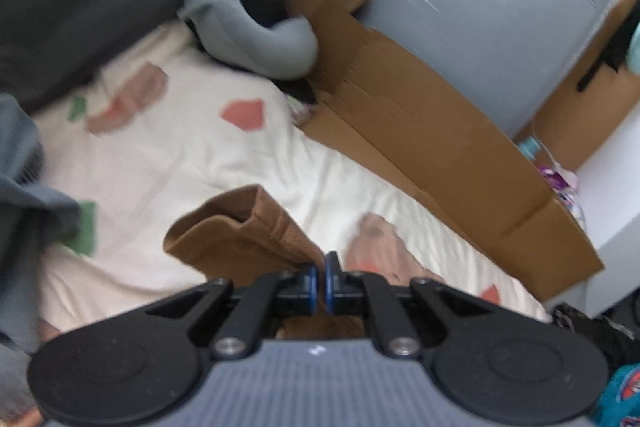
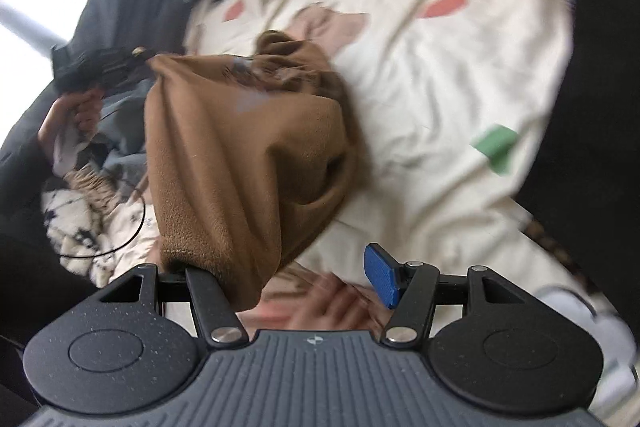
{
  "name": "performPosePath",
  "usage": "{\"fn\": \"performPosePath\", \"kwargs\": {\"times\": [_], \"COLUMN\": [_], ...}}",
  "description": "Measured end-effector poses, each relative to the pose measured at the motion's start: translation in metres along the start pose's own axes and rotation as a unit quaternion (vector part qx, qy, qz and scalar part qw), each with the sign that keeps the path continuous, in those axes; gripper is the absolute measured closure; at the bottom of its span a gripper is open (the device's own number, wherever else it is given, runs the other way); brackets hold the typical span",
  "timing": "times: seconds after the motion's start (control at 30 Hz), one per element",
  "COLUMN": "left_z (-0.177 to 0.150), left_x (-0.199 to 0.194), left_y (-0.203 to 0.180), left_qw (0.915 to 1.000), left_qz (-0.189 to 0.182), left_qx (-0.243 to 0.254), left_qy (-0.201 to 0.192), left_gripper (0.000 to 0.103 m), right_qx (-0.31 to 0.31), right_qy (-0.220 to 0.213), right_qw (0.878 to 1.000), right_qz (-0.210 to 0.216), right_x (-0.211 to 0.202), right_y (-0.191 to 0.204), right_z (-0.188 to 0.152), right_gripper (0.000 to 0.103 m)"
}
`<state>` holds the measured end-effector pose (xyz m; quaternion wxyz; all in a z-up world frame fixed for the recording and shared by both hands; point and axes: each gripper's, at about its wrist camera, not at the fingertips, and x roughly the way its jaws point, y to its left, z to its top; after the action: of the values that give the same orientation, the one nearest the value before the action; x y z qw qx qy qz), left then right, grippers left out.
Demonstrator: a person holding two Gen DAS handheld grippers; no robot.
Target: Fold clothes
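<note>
Cream bedding (image 1: 168,163) printed with pink and green shapes lies under my two tongs, and it is the surface I'm folding on. My left tongs (image 1: 321,277) are pinched shut on a hem of the soft brown fleece garment (image 1: 240,227), their blue pads pressed together over the cloth. My right tongs (image 2: 280,279) stand well open: the brown fabric drapes over the left finger, but the blue pad of the other finger (image 2: 382,277) is bare and clear of it, so nothing is clamped there. From the right wrist view the garment (image 2: 248,139) hangs bunched between the two tools, stretched from the left tongs (image 2: 138,58) in my hand (image 2: 76,115) down towards the right. Beyond it sit a grey curved cushion (image 1: 248,23) and a flattened brown cardboard box (image 1: 440,147). I judge this to be the spreading-out step, before any fold. Next I need the right tongs to close on that draped edge, then pull the cloth taut and lay it flat.
</note>
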<state>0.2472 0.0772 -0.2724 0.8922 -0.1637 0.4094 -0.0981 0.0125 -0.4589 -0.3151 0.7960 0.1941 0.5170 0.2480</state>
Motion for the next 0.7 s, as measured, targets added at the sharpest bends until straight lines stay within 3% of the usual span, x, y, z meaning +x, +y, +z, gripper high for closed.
{"fn": "performPosePath", "kwargs": {"times": [0.13, 0.33, 0.7], "left_z": [0.022, 0.037, 0.011], "left_x": [-0.006, -0.019, -0.082], "left_y": [0.018, 0.042, 0.097], "left_qw": [0.9988, 0.9963, 0.9888], "left_qz": [0.041, 0.080, 0.147], "left_qx": [-0.004, 0.004, -0.018], "left_qy": [-0.027, -0.032, -0.018], "left_gripper": [0.100, 0.101, 0.100], "right_qx": [-0.032, -0.064, -0.089], "right_qy": [0.015, 0.030, 0.013], "right_qw": [0.999, 0.997, 0.996], "right_qz": [0.016, 0.020, 0.016], "right_x": [0.018, 0.036, 0.055], "right_y": [0.010, 0.018, 0.024], "right_z": [0.010, 0.019, 0.047], "right_gripper": [0.037, 0.037, 0.037]}}
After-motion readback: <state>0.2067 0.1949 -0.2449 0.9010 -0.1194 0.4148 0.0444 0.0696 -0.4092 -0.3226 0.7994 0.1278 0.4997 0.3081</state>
